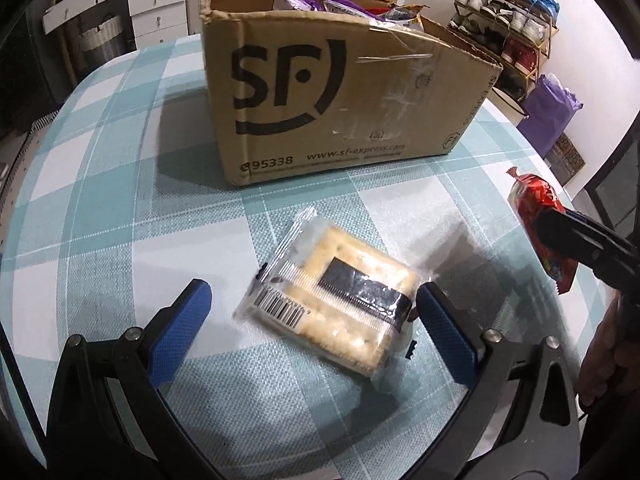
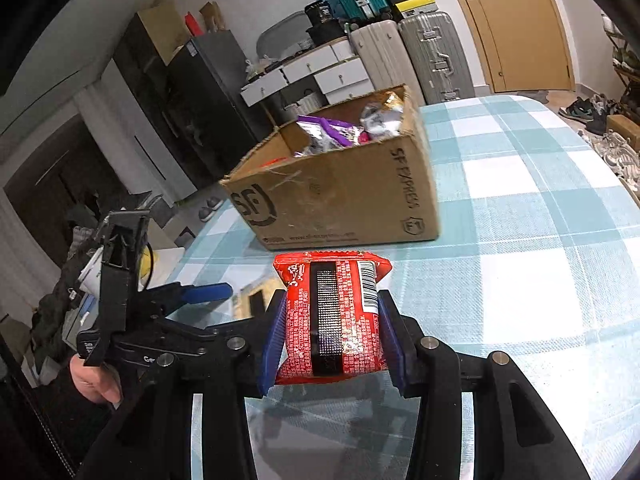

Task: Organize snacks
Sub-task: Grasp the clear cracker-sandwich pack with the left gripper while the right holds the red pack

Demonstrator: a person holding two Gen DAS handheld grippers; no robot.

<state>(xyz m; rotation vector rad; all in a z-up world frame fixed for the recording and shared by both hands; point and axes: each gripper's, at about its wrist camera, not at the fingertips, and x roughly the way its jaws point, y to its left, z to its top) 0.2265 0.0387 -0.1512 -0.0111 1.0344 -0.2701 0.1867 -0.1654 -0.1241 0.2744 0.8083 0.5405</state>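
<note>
Snacks: 2 packs outside the box, the rest already inside it.

Cracker pack [image 1: 340,300], clear wrapper, barcode on the near-left corner, black stripe across the top. It lies flat on the checked tablecloth [image 1: 120,208] in front of the cardboard box [image 1: 340,92]. Left gripper [image 1: 312,312] is spread wide around it, blue pads on either side. The right pad sits just at the pack's right edge; can't tell if it touches. The left pad is clearly apart from the pack. Nothing gripped.

Red snack pack [image 2: 336,320], white print, barcode at top right, dark stripe down the middle. Right gripper [image 2: 332,340] is clamped on it, both blue pads pressed into its sides, the wrapper bulging slightly. The pack is held above the tablecloth, on the near side of the box, not touching it. In the left wrist view the same red pack [image 1: 536,220] shows at the right edge in the black jaws, well apart from the crackers.

Box: SF logo on the front, top open, standing on the table. Purple and silver snack bags [image 2: 340,132] are piled inside.

A hand [image 2: 94,380] holds the left gripper's handle at lower left of the right wrist view.

Background: shoe rack [image 1: 508,28], suitcases [image 2: 412,52], white drawers [image 2: 320,72].
</note>
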